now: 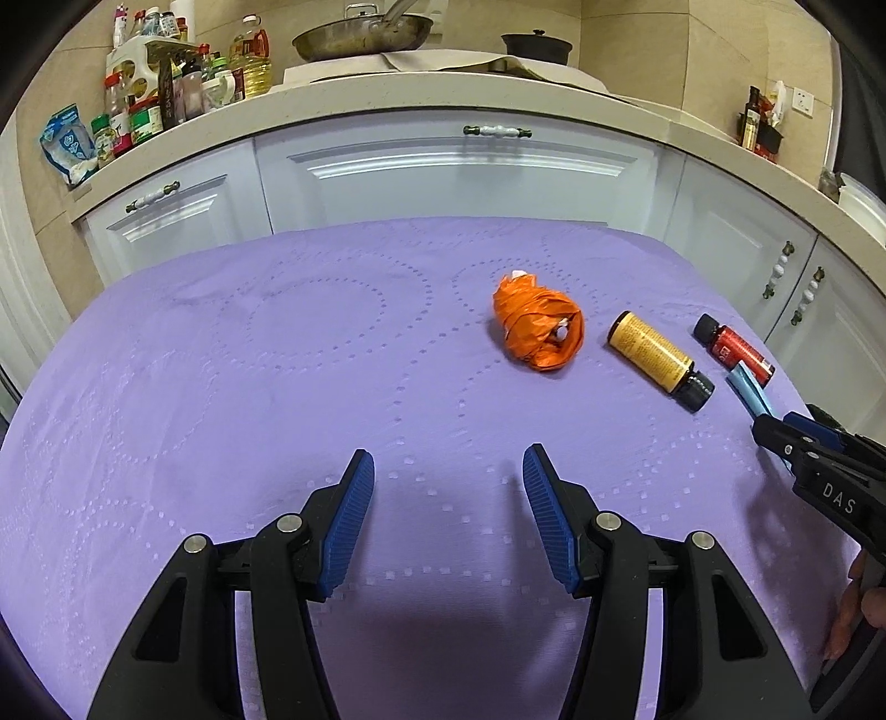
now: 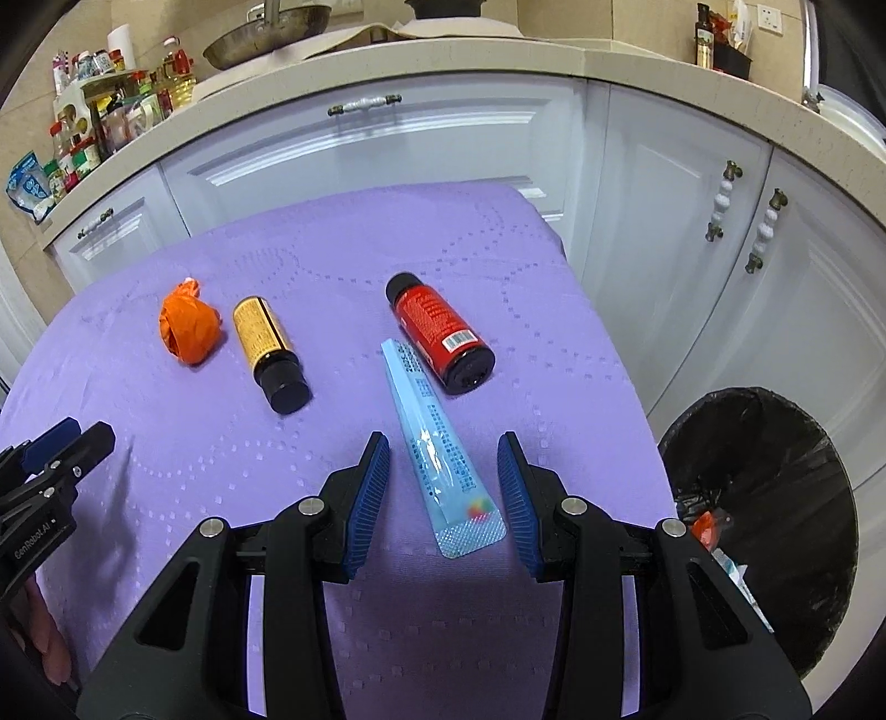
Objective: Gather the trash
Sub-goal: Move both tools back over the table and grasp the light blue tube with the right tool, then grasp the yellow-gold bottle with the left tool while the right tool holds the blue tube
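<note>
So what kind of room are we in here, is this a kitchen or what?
Most likely a home kitchen. A frying pan sits on the counter, cooking oil and sauce bottles crowd its left end, and white cabinets run beneath it. A table with a purple cloth stands in front.

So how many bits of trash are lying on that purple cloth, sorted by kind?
Bottles: 2, yellow bottle and red bottle
Wrappers: 1, blue wrapper
Crumpled bags: 1, orange bag
Total: 4
</note>
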The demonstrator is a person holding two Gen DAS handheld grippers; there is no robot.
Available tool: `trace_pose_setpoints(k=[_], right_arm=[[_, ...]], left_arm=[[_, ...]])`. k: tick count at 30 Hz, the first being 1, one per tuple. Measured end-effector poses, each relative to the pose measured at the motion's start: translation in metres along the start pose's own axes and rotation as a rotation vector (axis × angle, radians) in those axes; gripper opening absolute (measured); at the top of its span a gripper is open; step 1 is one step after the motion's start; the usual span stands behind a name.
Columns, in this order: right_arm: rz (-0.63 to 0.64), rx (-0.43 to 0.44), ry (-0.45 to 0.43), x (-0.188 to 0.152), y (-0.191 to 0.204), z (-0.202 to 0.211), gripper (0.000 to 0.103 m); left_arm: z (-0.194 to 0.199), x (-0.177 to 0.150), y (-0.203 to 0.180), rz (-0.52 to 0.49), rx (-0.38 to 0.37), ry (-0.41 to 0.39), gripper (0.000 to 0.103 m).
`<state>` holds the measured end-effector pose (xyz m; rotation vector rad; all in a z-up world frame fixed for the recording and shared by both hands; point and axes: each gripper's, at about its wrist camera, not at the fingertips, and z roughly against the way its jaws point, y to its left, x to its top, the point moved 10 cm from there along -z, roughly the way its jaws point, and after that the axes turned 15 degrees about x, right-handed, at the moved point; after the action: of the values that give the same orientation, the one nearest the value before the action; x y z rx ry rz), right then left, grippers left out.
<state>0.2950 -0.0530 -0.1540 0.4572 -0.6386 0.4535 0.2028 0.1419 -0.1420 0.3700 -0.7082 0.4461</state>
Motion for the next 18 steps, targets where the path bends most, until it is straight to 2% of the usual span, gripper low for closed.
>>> trace_pose_setpoints(k=[1, 3, 6, 10, 18], right_arm=[[0.002, -0.004, 0.002, 0.000, 0.000, 0.000, 0.038], [0.006, -0.012, 0.005, -0.001, 0.000, 0.000, 0.026], [0.010, -0.016, 0.007, -0.002, -0.001, 0.001, 0.021], [0.020, -0.007, 0.003, -0.003, 0.002, 0.004, 0.019], [0.043, 0.010, -0.059, 0.004, 0.014, 0.022, 0.018]], left_arm=[[0.000, 0.000, 0.001, 0.002, 0.001, 0.001, 0.055], [0.000, -0.001, 0.001, 0.002, 0.003, 0.003, 0.055], [0.000, -0.001, 0.001, -0.002, 0.003, 0.001, 0.055], [0.001, -0.002, -0.001, -0.004, 0.002, 0.001, 0.055], [0.003, -0.001, -0.007, -0.012, -0.005, -0.002, 0.055]])
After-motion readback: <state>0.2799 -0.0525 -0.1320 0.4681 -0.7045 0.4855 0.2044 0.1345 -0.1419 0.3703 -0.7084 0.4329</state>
